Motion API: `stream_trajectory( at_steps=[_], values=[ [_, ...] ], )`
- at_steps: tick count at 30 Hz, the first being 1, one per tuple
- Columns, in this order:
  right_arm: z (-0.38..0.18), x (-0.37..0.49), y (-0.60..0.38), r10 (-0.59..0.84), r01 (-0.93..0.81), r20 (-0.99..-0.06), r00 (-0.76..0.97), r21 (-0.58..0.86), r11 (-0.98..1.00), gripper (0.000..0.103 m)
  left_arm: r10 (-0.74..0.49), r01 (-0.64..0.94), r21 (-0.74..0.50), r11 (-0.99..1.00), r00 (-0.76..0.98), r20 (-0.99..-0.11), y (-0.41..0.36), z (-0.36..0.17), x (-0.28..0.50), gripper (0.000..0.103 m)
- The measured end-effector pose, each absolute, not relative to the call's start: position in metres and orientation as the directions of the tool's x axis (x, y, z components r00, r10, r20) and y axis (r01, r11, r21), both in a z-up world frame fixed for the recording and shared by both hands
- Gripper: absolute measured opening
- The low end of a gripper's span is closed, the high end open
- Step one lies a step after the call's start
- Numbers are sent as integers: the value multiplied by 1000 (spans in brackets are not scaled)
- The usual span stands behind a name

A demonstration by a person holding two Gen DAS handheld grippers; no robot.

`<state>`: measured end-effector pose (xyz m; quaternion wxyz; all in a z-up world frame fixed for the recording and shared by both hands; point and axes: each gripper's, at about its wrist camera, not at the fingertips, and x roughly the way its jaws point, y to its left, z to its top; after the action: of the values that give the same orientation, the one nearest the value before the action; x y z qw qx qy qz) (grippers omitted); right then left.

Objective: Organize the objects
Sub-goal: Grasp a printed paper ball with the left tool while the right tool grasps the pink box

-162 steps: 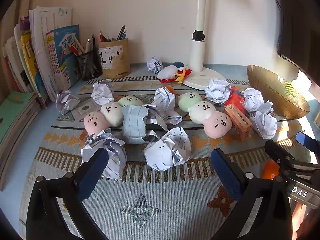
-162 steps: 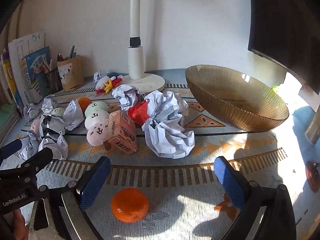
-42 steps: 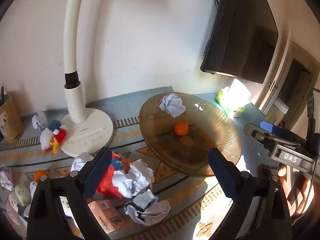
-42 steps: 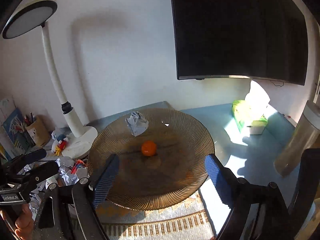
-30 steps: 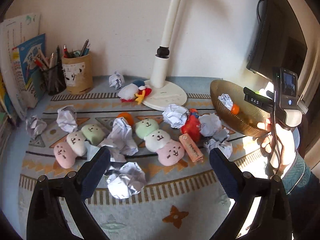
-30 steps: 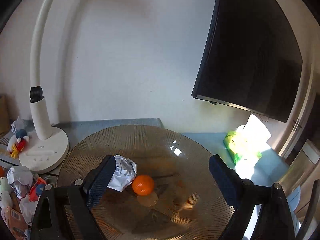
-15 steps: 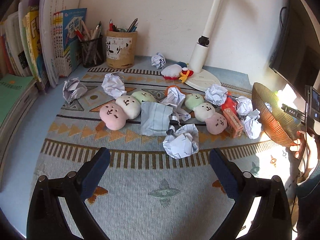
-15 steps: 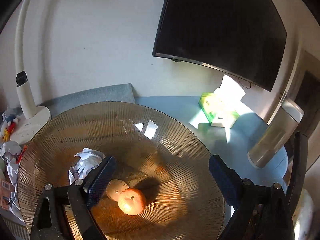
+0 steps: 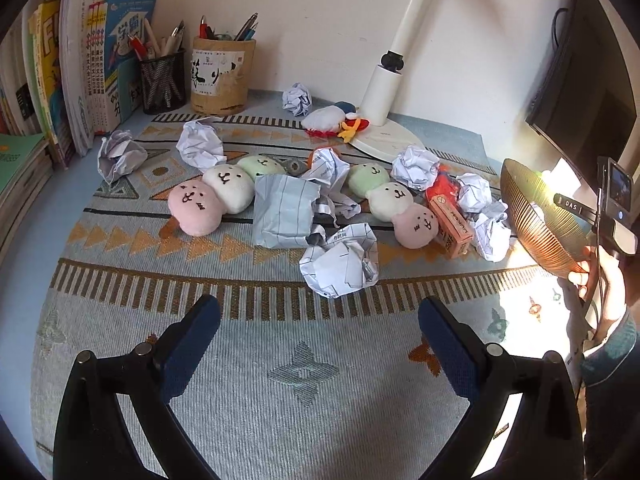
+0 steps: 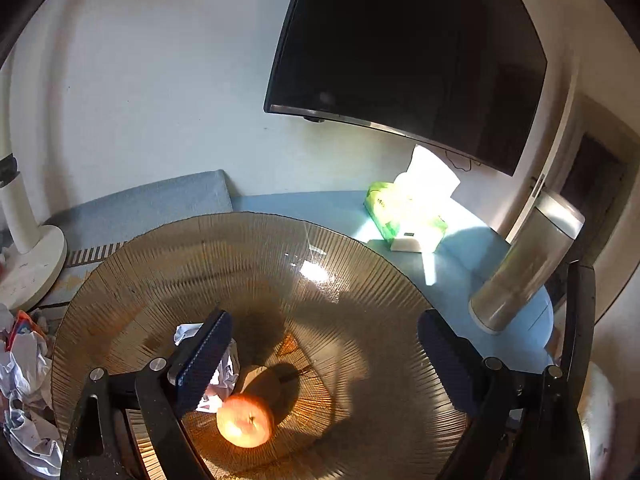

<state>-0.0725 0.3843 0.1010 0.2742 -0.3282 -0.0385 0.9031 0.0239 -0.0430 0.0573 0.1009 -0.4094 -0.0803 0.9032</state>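
Ribbed amber glass bowl (image 10: 360,280) serves as collection point: round orange fruit (image 10: 245,420), one crumpled white paper ball (image 10: 218,376) inside. Remaining paper wad (image 9: 340,262) lies on patterned woven mat (image 9: 280,360). Your left gripper (image 9: 316,336), right gripper (image 10: 324,344): fingers apart, empty.

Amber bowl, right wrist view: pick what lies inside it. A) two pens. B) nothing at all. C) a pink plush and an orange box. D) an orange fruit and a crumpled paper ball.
D: the right wrist view shows an orange fruit on the ribbed floor of the amber bowl, with a crumpled paper ball right beside it, partly hidden behind a finger of the open right gripper.
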Motion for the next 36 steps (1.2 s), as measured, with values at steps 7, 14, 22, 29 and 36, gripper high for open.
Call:
stream_trajectory(
  at_steps=[7,14,22,29,36],
  values=[
    [154,-4,358,376,-375,-471,-798,-99,-922,94,252,-122,-227,-966,-633,-732,-26,56,7,99],
    [124,45,256,-118,6,-603,-789,185,-983,94,200,-91,-185,-979,-632,-749,-13,50,-6,99],
    [67,3,193,-193,145,-700,-687,128,-981,75,190,-24,-223,-975,-614,-766,-26,39,-22,99],
    [59,-31,166,-173,171,-719,-673,77,-982,66,219,-45,-239,-970,-593,-775,-16,31,-32,92],
    [42,-41,148,-131,196,-747,-652,1,-981,35,216,-55,-228,-972,-589,-779,-12,29,-32,58]
  ],
)
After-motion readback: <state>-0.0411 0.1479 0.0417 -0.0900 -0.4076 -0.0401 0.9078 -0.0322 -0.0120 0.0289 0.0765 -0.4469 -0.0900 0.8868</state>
